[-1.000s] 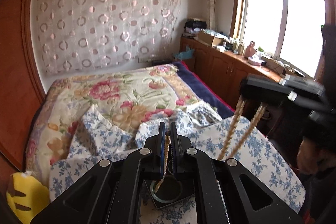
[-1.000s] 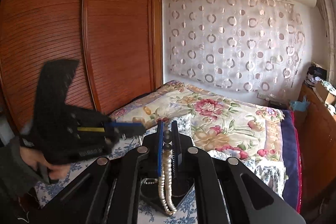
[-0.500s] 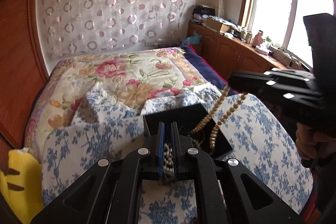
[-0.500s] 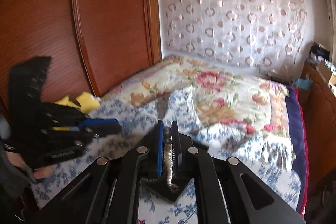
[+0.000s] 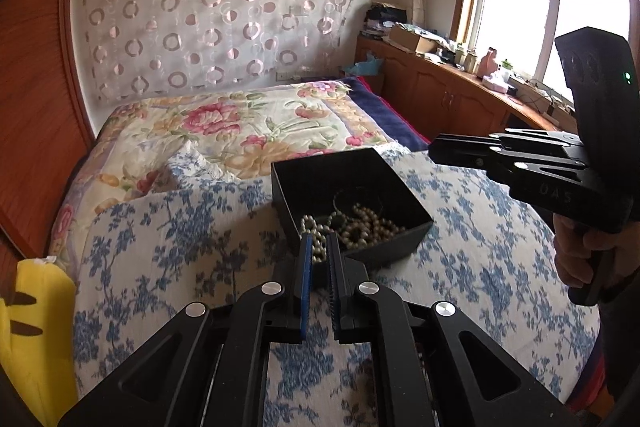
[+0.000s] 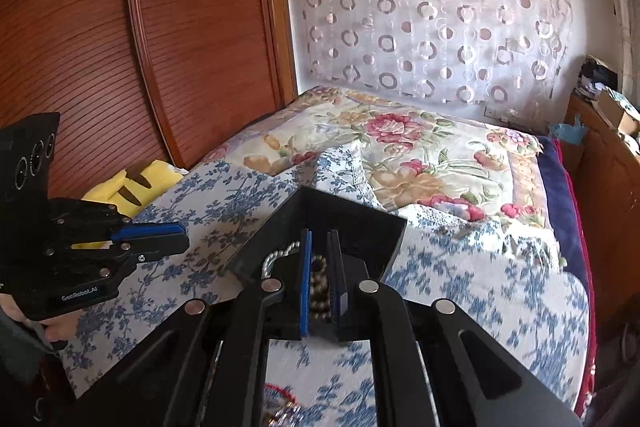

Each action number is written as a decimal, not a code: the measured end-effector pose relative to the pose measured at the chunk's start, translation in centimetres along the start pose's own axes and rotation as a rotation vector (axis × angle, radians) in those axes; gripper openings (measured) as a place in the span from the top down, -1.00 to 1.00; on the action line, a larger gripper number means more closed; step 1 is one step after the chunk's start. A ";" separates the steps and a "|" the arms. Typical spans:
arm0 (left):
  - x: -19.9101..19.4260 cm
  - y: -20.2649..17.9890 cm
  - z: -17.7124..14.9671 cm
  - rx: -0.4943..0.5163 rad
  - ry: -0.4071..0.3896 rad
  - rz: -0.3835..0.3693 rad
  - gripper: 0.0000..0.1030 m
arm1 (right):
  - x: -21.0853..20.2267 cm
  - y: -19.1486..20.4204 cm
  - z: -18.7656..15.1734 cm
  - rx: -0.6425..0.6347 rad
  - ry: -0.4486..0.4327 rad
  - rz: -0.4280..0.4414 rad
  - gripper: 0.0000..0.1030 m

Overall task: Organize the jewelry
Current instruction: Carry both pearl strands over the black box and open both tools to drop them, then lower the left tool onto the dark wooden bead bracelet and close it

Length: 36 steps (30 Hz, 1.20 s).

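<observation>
Pearls fill the near part of a square black open-topped box (image 5: 352, 183) that sits on a white cloth printed with blue flowers (image 5: 168, 259), spread over the foot of a bed. The long strand of cream-coloured pearl beads (image 5: 360, 225) lies heaped against the box's near wall, with a thin dark ring-shaped bangle (image 5: 356, 197) resting behind it toward the middle of the box floor.

In the left wrist view the left gripper (image 5: 319, 247), black with a blue pad on one finger, is clenched on one end of the strand right at the box's near wall; the beads show in the narrow slit between its fingers. The right gripper (image 5: 434, 149), held by a hand (image 5: 576, 247), reaches in from the right side and hangs above the box's far right corner.

In the right wrist view the right gripper (image 6: 321, 259) is also clenched on beads of the same strand (image 6: 319, 287), its fingertips just inside the box (image 6: 360, 223). The left gripper (image 6: 182, 239) appears at the left, over the cloth near the box's left corner.

Beyond the cloth lies a quilt with large pink and gold flowers (image 5: 240, 123). A yellow plush toy (image 5: 28, 327) sits at the cloth's left edge.
</observation>
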State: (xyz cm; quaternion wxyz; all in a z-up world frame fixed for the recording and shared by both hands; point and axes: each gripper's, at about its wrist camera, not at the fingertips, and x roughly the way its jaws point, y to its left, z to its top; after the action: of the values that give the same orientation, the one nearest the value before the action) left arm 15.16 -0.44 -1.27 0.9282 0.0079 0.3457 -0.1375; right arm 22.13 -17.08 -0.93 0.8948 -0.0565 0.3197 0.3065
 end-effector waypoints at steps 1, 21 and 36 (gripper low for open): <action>-0.1 -0.1 -0.3 0.003 0.000 0.000 0.81 | -0.4 0.2 -0.8 0.005 -0.003 -0.001 0.82; -0.8 -3.4 -7.9 0.002 0.080 -0.041 0.46 | -4.2 2.2 -12.6 0.094 0.051 -0.014 0.82; 0.5 -6.0 -9.8 0.024 0.138 -0.046 -0.21 | -4.6 2.9 -17.3 0.083 0.118 -0.064 0.82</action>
State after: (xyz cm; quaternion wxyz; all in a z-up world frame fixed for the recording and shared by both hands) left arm 7.72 -5.24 -8.53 0.8986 0.0204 0.4073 -0.1618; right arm 8.37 -22.26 -11.53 0.8853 -0.0473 0.3824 0.2602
